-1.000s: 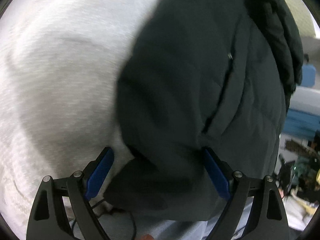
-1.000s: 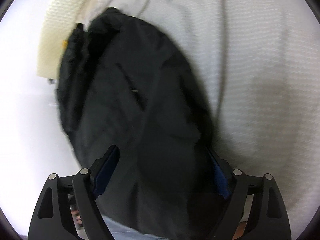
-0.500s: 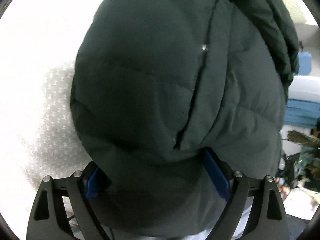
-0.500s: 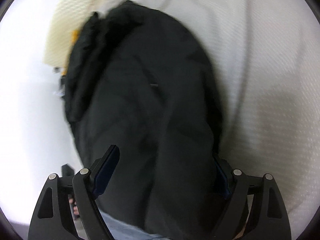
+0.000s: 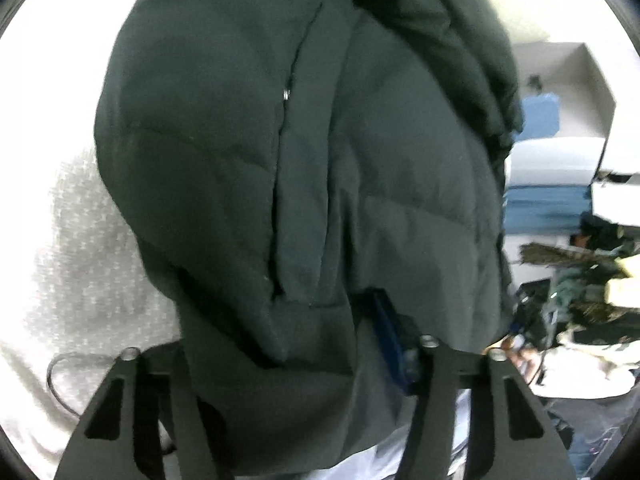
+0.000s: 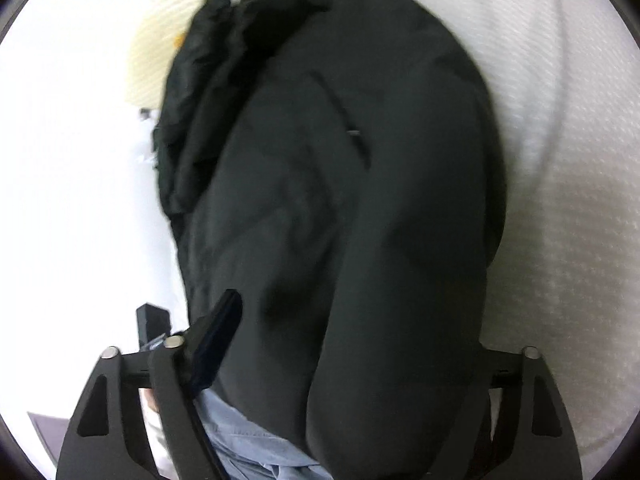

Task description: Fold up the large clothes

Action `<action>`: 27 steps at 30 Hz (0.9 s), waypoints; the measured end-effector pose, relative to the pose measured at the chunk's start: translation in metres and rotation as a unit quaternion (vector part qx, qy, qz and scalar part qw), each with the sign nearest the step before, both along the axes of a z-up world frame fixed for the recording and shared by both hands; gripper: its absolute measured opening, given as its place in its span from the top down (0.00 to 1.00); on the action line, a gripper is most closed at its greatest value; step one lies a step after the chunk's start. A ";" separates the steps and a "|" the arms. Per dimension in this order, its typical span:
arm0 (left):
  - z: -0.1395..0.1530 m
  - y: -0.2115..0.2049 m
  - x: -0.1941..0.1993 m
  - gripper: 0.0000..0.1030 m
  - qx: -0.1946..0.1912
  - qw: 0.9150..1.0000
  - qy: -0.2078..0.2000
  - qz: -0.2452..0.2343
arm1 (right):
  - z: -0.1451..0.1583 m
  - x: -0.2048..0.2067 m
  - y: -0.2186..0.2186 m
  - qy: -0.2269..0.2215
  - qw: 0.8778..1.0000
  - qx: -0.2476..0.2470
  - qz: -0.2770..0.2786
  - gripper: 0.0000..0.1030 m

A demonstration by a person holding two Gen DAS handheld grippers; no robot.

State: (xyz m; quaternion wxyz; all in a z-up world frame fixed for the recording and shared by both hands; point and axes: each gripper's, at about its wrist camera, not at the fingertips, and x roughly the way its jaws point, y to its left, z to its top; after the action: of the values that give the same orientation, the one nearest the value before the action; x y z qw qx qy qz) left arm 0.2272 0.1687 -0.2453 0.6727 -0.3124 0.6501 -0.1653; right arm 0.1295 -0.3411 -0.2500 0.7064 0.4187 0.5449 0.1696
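A large dark green padded jacket (image 5: pixel 304 184) fills the left wrist view and hangs over the white textured bed cover (image 5: pixel 80 240). My left gripper (image 5: pixel 296 340) has closed in on the jacket's hem; its right blue pad (image 5: pixel 390 340) presses the cloth, the left finger is hidden under it. In the right wrist view the same jacket (image 6: pixel 340 220) drapes across my right gripper (image 6: pixel 352 344). Its left blue pad (image 6: pixel 216 340) touches the cloth; the right finger is buried, the jaws wide.
A cream pillow (image 6: pixel 156 52) lies at the bed's far left. A black cable (image 5: pixel 60 380) lies on the cover. Blue and white boxes (image 5: pixel 548 192) and clutter (image 5: pixel 580 280) stand to the right of the bed. Light blue cloth (image 6: pixel 248 440) shows below the jacket.
The left gripper's jaws closed in on the jacket's hem. The jacket rose and swung to cover more of both views. The right gripper's jaws stayed wide.
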 end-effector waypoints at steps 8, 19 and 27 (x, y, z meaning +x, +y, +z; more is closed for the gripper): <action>0.004 0.014 -0.013 0.86 0.021 0.998 -0.042 0.044 | 0.010 -0.004 -0.003 -0.021 0.999 -0.038 -0.019 0.87; 0.073 0.058 -0.056 0.95 -0.049 0.985 -0.146 0.073 | 0.087 -0.022 0.013 -0.169 0.984 -0.050 -0.019 0.93; 0.152 0.105 -0.103 0.95 -0.085 0.973 -0.202 0.071 | 0.154 -0.078 0.005 -0.235 0.971 -0.030 -0.020 0.94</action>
State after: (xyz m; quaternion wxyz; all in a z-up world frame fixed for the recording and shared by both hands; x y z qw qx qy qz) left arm 0.1243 0.2739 -0.0931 0.7709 -0.3740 0.4605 -0.2319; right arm 0.0513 -0.3357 -0.0963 0.8301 0.3564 0.3601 0.2331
